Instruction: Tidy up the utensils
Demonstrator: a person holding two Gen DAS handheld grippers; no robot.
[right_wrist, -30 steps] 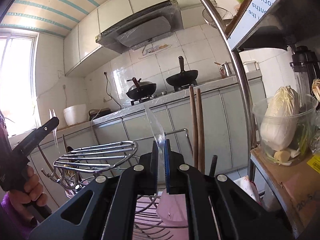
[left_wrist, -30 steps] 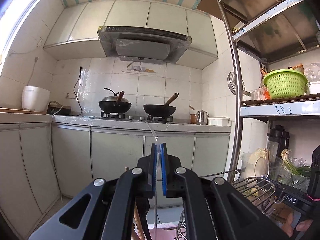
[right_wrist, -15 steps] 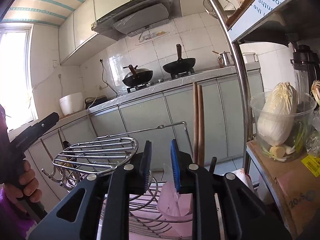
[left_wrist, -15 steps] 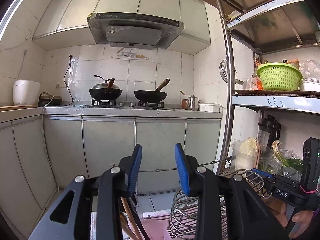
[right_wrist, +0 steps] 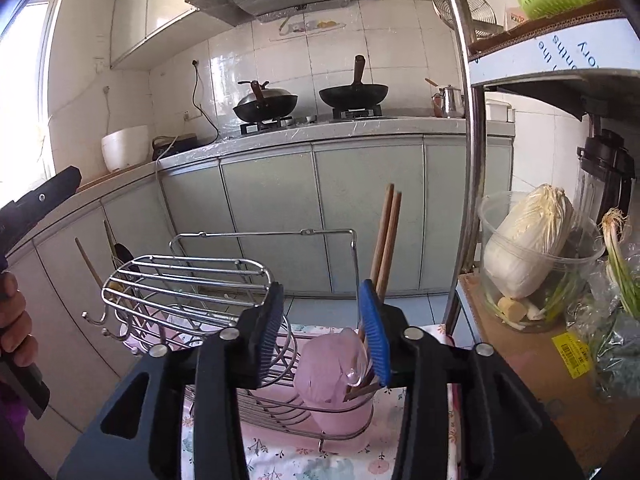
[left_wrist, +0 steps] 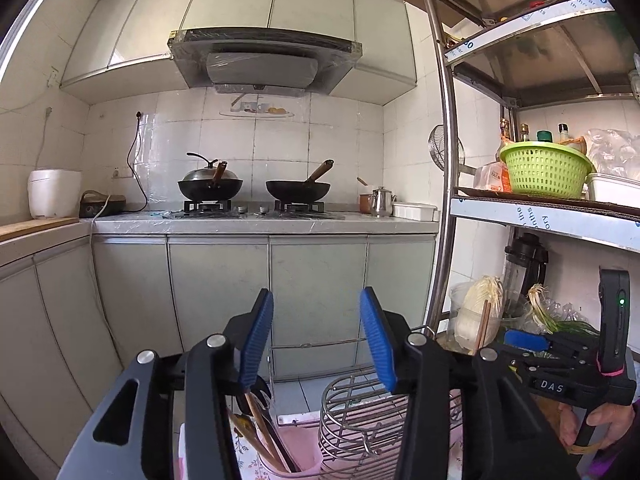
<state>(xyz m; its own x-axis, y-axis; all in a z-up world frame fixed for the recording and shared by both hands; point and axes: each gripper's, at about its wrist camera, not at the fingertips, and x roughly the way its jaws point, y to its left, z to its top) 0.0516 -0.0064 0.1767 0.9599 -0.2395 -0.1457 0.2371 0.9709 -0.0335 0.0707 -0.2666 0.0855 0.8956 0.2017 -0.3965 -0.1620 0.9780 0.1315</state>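
My left gripper (left_wrist: 316, 336) is open and empty, its blue pads wide apart above a pink utensil cup (left_wrist: 298, 454) that holds wooden chopsticks (left_wrist: 260, 420) and dark utensils. My right gripper (right_wrist: 324, 330) is open and empty above another pink cup (right_wrist: 340, 392) in a wire rack (right_wrist: 276, 408). Two wooden chopsticks (right_wrist: 386, 236) and a clear plastic spoon (right_wrist: 356, 368) stand in that cup. A wire basket (right_wrist: 184, 280) sits at the rack's left, also in the left wrist view (left_wrist: 360, 412).
A metal shelf post (right_wrist: 468, 140) stands right of the rack. A clear tub with cabbage (right_wrist: 528, 240) and green onions (right_wrist: 620, 272) sits on the shelf. Kitchen cabinets (left_wrist: 268, 292) with two woks (left_wrist: 298, 190) lie ahead. A floral cloth (right_wrist: 280, 456) lies under the rack.
Both grippers were shut on thin clear utensils a second ago. Both have opened wide and let go. The clear spoon now stands in the right pink cup.
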